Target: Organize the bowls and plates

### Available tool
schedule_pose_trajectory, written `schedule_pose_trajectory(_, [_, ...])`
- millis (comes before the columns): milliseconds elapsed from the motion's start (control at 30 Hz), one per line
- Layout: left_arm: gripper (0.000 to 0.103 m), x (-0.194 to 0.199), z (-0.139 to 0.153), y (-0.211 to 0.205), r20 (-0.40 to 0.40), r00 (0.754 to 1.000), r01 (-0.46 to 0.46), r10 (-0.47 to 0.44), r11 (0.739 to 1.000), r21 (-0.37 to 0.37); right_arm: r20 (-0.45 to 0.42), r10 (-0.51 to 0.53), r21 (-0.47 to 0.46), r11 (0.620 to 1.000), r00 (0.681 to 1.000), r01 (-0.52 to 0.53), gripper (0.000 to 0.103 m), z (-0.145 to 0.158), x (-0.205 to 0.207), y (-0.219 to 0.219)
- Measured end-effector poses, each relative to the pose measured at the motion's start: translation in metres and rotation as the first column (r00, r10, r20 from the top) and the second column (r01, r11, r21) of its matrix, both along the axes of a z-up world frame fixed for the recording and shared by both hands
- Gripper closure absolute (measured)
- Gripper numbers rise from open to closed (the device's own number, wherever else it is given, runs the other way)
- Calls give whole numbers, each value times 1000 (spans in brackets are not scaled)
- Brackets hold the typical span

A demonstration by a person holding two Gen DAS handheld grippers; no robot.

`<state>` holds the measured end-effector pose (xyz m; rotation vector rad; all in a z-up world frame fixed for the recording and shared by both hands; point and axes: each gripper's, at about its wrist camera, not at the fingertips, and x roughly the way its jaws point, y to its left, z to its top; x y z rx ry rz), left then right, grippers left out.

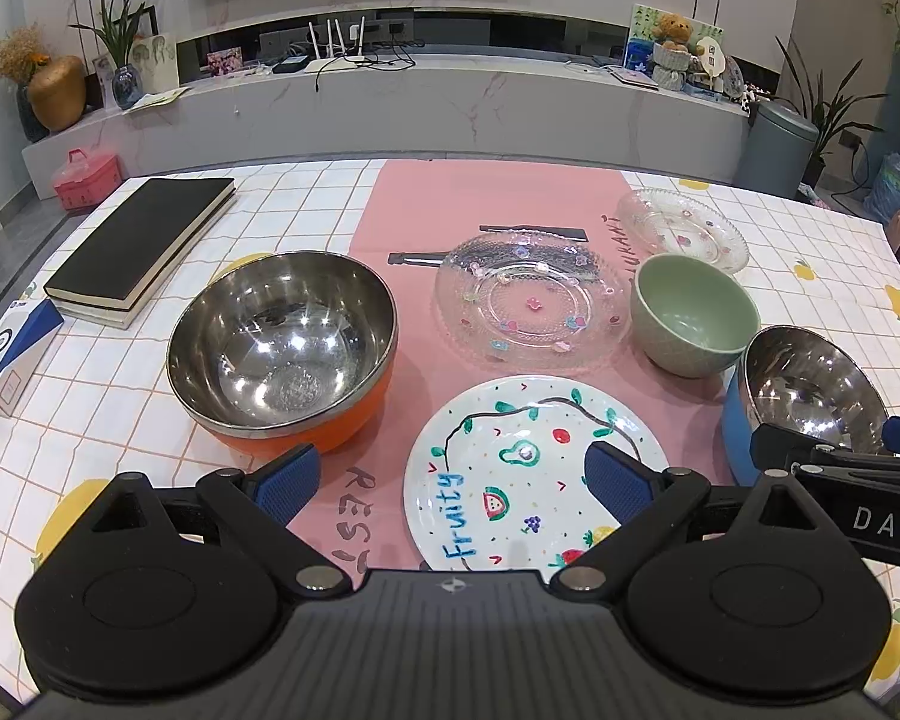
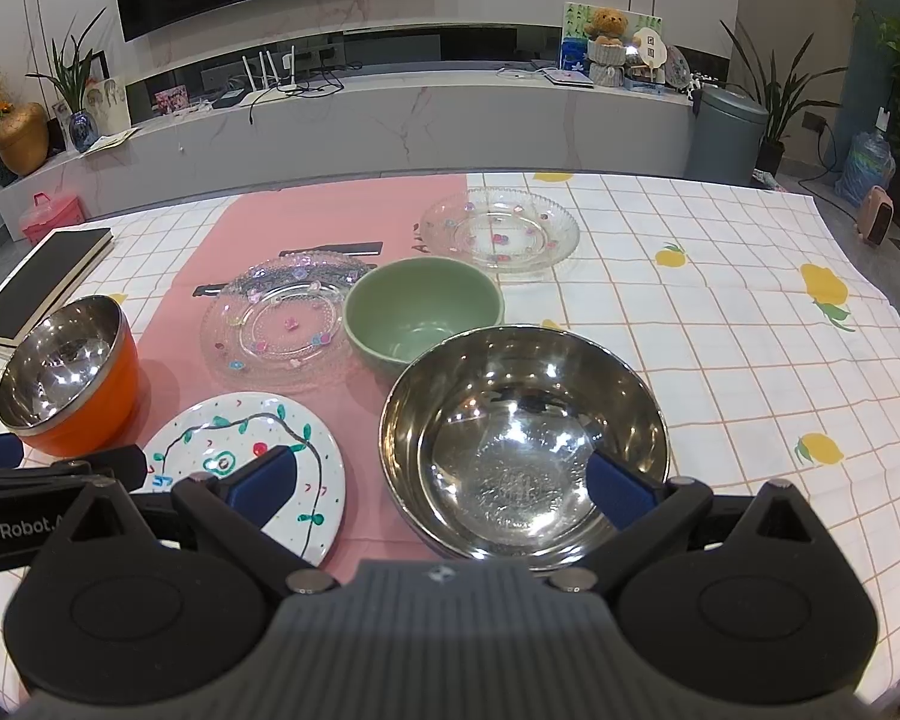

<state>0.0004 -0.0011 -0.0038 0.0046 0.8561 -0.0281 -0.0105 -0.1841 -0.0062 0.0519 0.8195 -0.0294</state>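
Both tongs released, grasping nothing: left gripper (image 1: 453, 477) over painted plate (image 1: 528, 474), right gripper (image 2: 444, 480) over blue steel bowl (image 2: 525, 444), likely lining up first picks. Dishes scattered mid-table, nothing stacked. Orange bowl (image 1: 282, 342) toward left edge, green bowl (image 1: 693, 312), two glass plates (image 1: 531, 306) (image 2: 498, 234) farther back. All empty.

Bright, even indoor light from overhead. Sharp white glare spots sit inside the orange steel bowl (image 1: 282, 339) and the blue steel bowl (image 2: 525, 441). Shadows beneath the dishes are soft. Fisheye distortion curves the table edge (image 1: 258, 168); the picture corners are dark.
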Motion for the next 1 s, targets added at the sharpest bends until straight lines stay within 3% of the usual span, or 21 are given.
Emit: schedule_pose_trajectory(1000, [0,-2,-1,1,0,1000,0,0,1000,6,-6,0,2,1000,1000,0,2,-2,1,0])
